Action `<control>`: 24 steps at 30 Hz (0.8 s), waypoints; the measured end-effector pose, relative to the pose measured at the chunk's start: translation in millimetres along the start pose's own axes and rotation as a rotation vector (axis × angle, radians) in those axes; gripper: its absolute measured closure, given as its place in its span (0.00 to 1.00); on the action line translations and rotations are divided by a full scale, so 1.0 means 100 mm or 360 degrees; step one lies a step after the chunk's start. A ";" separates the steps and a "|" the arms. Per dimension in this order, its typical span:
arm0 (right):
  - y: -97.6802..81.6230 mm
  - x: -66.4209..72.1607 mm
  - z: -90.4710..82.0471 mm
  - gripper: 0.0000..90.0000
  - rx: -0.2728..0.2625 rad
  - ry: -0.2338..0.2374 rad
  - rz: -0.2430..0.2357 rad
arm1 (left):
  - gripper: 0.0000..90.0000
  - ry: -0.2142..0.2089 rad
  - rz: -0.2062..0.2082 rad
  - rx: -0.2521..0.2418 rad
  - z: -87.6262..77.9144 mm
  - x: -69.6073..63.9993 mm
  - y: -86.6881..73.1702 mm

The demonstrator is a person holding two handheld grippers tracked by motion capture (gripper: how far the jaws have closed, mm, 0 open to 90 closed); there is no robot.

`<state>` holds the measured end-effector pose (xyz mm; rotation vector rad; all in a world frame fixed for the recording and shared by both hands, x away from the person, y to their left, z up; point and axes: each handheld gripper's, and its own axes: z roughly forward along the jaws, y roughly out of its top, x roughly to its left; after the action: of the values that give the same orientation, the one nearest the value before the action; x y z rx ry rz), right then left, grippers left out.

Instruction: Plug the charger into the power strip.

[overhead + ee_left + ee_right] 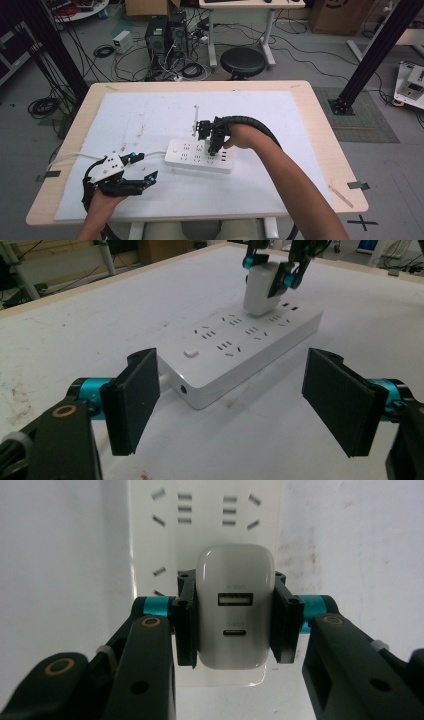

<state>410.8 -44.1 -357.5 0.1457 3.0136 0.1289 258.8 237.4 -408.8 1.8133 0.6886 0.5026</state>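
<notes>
The right gripper [234, 625] had its jaws clamped on both sides of a white USB charger [235, 615], which stood upright on the white power strip [200, 156] at the counter's centre. The left gripper [240, 405], jaws spread wide and holding nothing, sat at eight o'clock from the strip, facing its switch end. A white mat [150, 115] covered the counter [320, 120].

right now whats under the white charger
The power strip lies under the charger, which the right gripper clamps. The charger's body hides its prongs and the socket below.
</notes>
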 end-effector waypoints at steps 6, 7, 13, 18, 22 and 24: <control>-0.01 -0.03 0.00 0.71 -0.0003 0.0027 0.0031 | 0.26 0.0005 -0.0007 -0.0001 0.00 0.02 -0.01; -0.02 -0.03 0.01 0.71 -0.0007 0.0030 0.0027 | 0.26 0.0006 -0.0009 -0.0002 0.01 0.02 -0.01; -0.02 -0.06 0.01 0.71 0.0008 0.0056 0.0060 | 0.26 0.0001 -0.0009 -0.0003 0.02 0.03 -0.03; 0.01 -0.07 0.02 0.71 0.0055 0.0072 0.0078 | 0.26 -0.0001 -0.0016 -0.0001 0.04 0.03 -0.03; 0.07 -0.07 0.04 0.71 0.0097 0.0062 0.0060 | 0.26 -0.0012 -0.0018 0.0004 0.07 0.02 -0.03; 0.11 -0.06 0.05 0.71 0.0134 0.0054 0.0050 | 0.26 -0.0018 -0.0017 0.0004 0.09 0.02 -0.02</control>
<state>418.6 -33.5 -360.7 0.2011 3.0527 0.0074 265.0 232.9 -413.4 1.8126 0.6913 0.4839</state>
